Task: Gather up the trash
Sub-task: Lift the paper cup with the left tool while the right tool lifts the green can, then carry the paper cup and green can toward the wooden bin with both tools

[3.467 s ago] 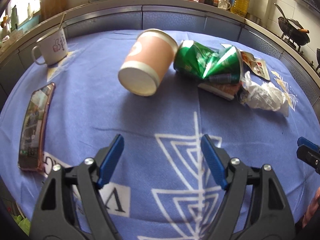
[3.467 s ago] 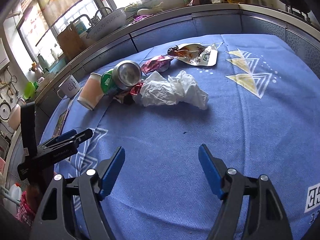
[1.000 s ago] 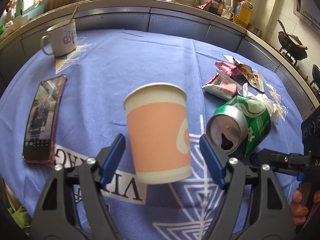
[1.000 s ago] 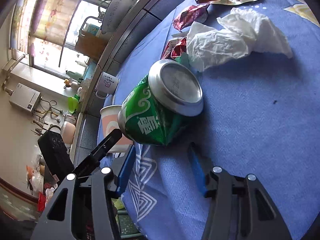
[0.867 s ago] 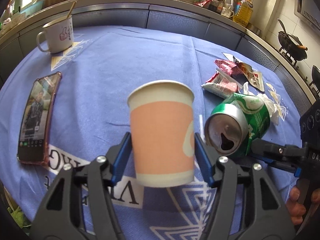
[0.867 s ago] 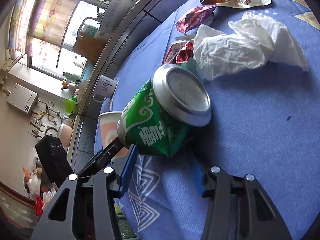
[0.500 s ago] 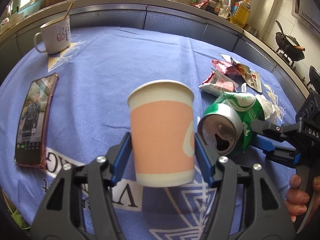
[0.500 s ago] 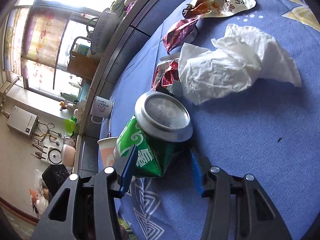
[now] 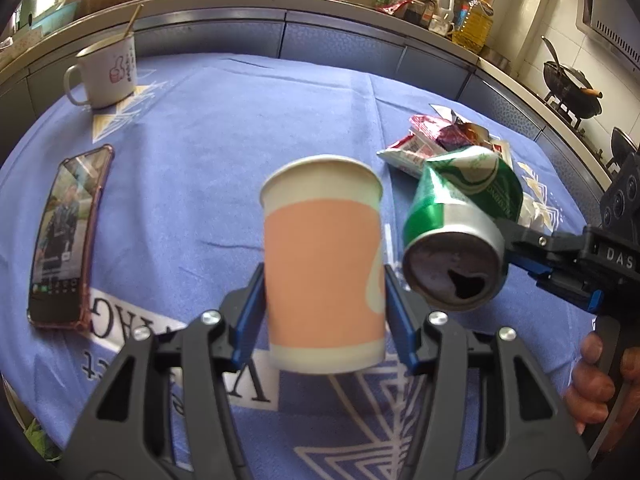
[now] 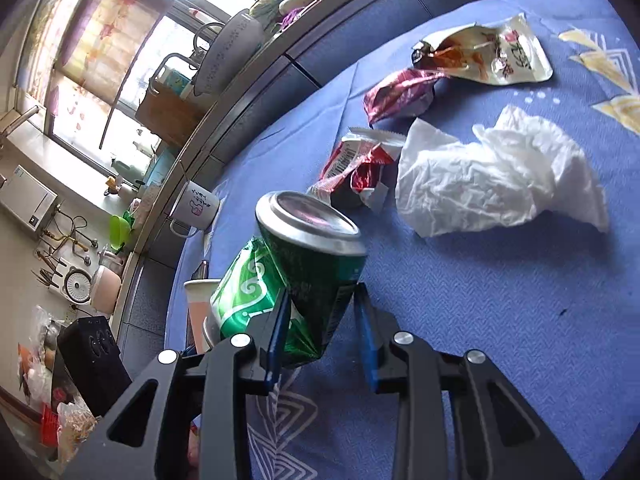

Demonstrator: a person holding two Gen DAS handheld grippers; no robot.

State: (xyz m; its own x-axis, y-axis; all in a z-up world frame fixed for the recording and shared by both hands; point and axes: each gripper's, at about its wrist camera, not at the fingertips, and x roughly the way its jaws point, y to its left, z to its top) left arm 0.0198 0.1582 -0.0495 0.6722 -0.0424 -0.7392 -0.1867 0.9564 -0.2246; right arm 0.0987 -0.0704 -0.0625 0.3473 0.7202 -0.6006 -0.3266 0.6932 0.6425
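Note:
An orange and white paper cup (image 9: 320,240) stands upright between the blue pads of my left gripper (image 9: 323,280), whose jaws are closing and press on its sides. To the right of the cup, a crushed green can (image 9: 460,220) hangs tilted with its opened top toward the left camera. In the right wrist view my right gripper (image 10: 322,300) has its jaws closing on the dented middle of the can (image 10: 312,256). The cup (image 10: 198,300) shows just behind it. A crumpled white tissue (image 10: 488,176) and three snack wrappers (image 10: 360,164) lie on the blue tablecloth (image 9: 224,128).
A phone (image 9: 64,236) lies at the table's left edge and a white mug (image 9: 108,72) with a spoon stands at the back left. A kitchen counter crowded with bottles and bowls runs behind the table. A hand (image 9: 592,384) holds the right gripper's handle.
Both grippers, open over the cup and can lying on the cloth, have closed on them. In the last second the right jaws narrowed and the can tipped up beside the cup.

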